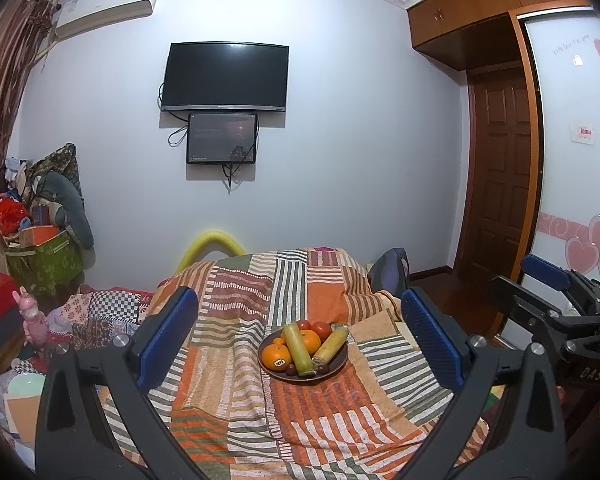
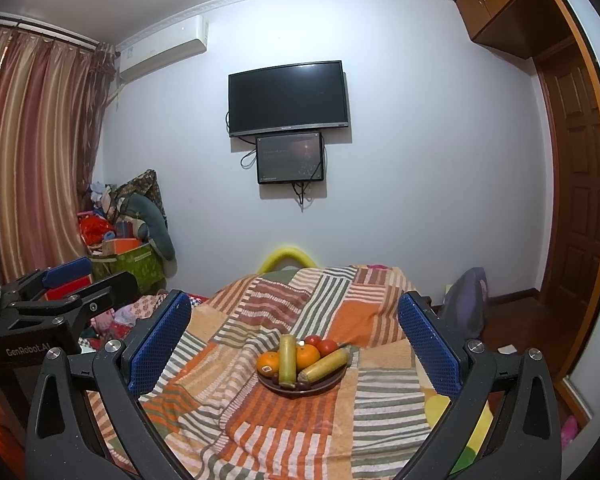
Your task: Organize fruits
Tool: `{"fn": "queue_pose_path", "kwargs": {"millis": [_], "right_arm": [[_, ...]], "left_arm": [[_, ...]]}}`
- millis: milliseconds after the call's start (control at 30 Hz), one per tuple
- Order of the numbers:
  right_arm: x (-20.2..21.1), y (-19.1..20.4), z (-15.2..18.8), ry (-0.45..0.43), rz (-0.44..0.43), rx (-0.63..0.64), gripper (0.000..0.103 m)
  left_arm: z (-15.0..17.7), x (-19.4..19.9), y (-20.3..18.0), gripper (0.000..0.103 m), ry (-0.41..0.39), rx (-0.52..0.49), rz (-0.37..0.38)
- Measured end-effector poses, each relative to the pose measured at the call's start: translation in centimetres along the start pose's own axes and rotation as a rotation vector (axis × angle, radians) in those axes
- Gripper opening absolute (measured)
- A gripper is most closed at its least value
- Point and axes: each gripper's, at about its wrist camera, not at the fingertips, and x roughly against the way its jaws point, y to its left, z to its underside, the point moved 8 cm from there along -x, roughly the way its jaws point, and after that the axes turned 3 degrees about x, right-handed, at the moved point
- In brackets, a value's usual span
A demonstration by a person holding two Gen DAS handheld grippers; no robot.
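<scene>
A dark round plate (image 1: 337, 367) (image 2: 332, 384) sits on a patchwork-covered surface. It holds oranges (image 1: 276, 356) (image 2: 269, 362), red tomatoes (image 1: 321, 329) (image 2: 327, 346), two long green-yellow pieces (image 1: 298, 350) (image 2: 287, 360) and small dark fruits. My left gripper (image 1: 300, 336) is open and empty, held back from the plate with its blue pads (image 1: 168, 336) wide apart. My right gripper (image 2: 296, 340) is open and empty too, also short of the plate. Each gripper shows at the edge of the other's view.
The striped patchwork cloth (image 1: 300, 420) covers the surface. A TV (image 1: 226, 76) hangs on the far wall. Bags and boxes (image 1: 40, 248) are piled at the left by curtains. A wooden door (image 1: 500, 184) and wardrobe stand at the right.
</scene>
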Motion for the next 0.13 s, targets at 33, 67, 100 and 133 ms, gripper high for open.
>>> {"fn": "queue_pose_path", "kwargs": {"millis": [33,67,100,133], "right_arm": [[-0.03,-0.01,0.02,0.002,-0.001,0.000,0.103],[-0.05,-0.03,0.04,0.003,-0.001,0.000,0.103],[-0.08,-0.07,0.04,0.004,-0.001,0.000,0.103],[-0.08,-0.07,0.12,0.005,0.000,0.000,0.103]], "left_arm": [[0.06,-0.06,-0.06,0.103,0.003,-0.001,0.000],[0.11,-0.13,-0.07,0.103,0.007,0.001,0.002],[0.15,-0.20,-0.06,0.103,0.011,0.003,0.004],[0.20,-0.28,-0.02,0.103,0.015,0.005,0.005]]}}
